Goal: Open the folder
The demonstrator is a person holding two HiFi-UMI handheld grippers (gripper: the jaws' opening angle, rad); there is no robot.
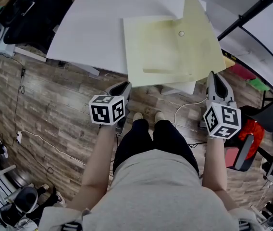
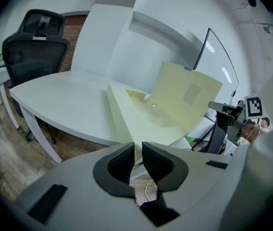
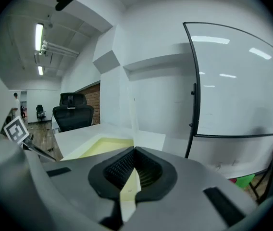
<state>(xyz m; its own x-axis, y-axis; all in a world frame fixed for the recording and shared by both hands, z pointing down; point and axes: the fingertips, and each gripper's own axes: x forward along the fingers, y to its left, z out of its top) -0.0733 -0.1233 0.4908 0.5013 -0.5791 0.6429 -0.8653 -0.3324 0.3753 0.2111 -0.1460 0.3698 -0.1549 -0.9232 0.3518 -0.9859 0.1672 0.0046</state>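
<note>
A pale yellow folder [image 1: 165,57] lies on the white table [image 1: 98,28], its near edge at the table's front. Its cover [image 1: 201,28] stands lifted on the right side, and a small snap [image 1: 181,33] shows on the inner face. My right gripper [image 1: 212,77] is shut on the cover's near corner; in the right gripper view the yellow sheet [image 3: 129,186] runs edge-on through my right gripper [image 3: 134,150]. My left gripper [image 1: 123,88] hovers at the folder's near left corner. In the left gripper view my left gripper [image 2: 136,148] shows a narrow gap, nothing pinched, with the folder [image 2: 141,117] just beyond.
A black office chair [image 2: 35,42] stands behind the table's left end. A whiteboard on a black frame [image 3: 232,81] rises to the right. White cables [image 1: 31,136] trail on the wooden floor, and a dark chair and red items [image 1: 252,134] crowd the right side.
</note>
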